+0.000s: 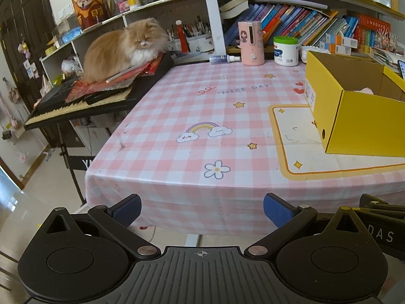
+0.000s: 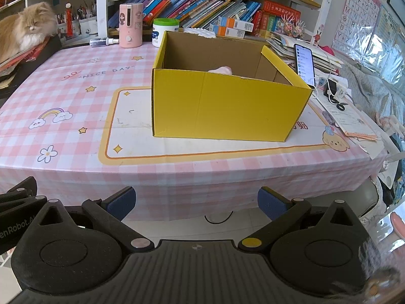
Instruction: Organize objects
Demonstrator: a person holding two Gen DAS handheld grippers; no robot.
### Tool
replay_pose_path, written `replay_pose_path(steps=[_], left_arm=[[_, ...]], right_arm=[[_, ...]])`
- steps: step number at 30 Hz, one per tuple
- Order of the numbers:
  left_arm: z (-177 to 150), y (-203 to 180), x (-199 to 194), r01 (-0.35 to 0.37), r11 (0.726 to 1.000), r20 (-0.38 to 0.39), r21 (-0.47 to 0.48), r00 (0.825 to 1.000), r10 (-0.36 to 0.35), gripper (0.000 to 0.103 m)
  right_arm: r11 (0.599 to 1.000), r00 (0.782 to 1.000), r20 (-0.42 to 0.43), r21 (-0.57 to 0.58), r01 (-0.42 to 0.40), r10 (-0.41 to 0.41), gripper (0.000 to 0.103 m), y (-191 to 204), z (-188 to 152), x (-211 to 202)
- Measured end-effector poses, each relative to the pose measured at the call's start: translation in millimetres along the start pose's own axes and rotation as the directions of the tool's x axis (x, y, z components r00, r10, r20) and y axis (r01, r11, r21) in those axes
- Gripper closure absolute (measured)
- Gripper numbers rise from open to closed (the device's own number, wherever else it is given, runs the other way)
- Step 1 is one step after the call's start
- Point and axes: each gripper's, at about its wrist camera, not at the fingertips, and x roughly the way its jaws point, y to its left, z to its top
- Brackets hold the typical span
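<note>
Boxy yellow cardboard box (image 2: 227,106) — matte, open-topped.

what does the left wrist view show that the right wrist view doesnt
Only the left wrist view shows the keyboard that the cat lies on, its stand, and the floor beside the table.

Only the right wrist view shows the lit phone propped behind the box, the charger and papers at the table's right end, and the alphabet poster.

Both show the yellow box with something pink inside, the cat, the pink humidifier, the green-lidded tub, and an open, empty tool: left, right.
</note>
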Motion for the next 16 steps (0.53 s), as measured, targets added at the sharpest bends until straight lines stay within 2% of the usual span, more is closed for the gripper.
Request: replay_pose_path(steps=[4, 16], left_arm=[[0.4, 3.0, 2.3, 0.026, 1.0, 0.002, -0.013, 1.0, -0.026, 0.0], [3.7, 4.7, 5.5, 0.04, 0.999, 0.008, -0.038, 0.999, -0.04, 0.0]], right_arm=[[1.0, 1.0, -0.004, 0.001, 0.003, -0.003, 0.0, 0.0, 0.6, 1.4], [1.0, 1.0, -0.012, 0.005, 0.009, -0.009, 0.0, 5.4, 4.5, 7.1]])
